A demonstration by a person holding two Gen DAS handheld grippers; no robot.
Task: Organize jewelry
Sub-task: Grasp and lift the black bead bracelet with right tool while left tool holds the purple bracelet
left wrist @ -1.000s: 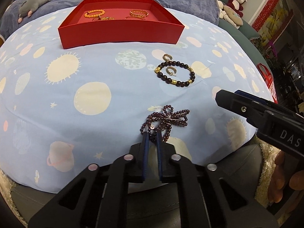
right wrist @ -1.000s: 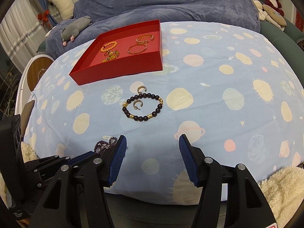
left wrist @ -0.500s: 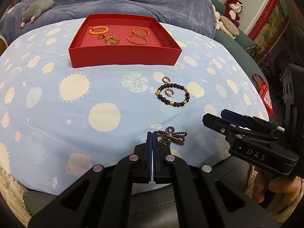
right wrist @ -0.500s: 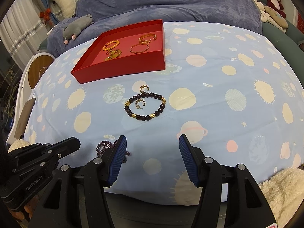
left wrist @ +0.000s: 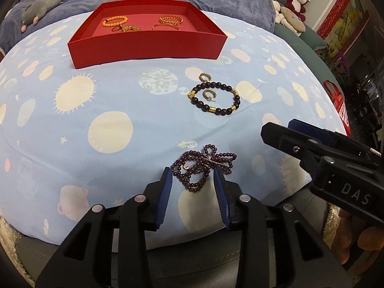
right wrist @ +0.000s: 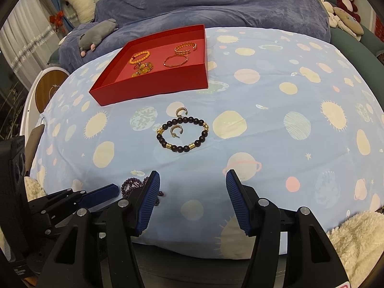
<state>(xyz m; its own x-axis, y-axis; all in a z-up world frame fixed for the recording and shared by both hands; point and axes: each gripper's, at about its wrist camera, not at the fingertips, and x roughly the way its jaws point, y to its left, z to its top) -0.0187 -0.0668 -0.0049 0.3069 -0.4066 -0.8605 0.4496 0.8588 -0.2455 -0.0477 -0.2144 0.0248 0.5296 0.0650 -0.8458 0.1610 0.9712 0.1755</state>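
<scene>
A red tray [left wrist: 148,45] [right wrist: 153,88] at the back of the bed holds orange and gold bracelets. A dark bead bracelet with gold spacers [left wrist: 214,98] [right wrist: 183,134] lies mid-bed with two gold hoop earrings [left wrist: 209,94], one inside it and one just beyond. A purple bead string [left wrist: 202,168] [right wrist: 134,184] lies heaped near the front edge. My left gripper [left wrist: 192,175] is open, its fingers either side of the string's near end. My right gripper [right wrist: 193,180] is open and empty, right of the string.
The bed has a light blue planet-print sheet [left wrist: 96,110]. A blue blanket [right wrist: 216,4] and plush toys [right wrist: 98,36] lie behind the tray. A fluffy cream rug [right wrist: 355,235] lies below the bed's front edge.
My left gripper was shut half a second ago and has opened, moving forward so its fingers flank the purple bead string. The right gripper has stayed open and nearly still.
</scene>
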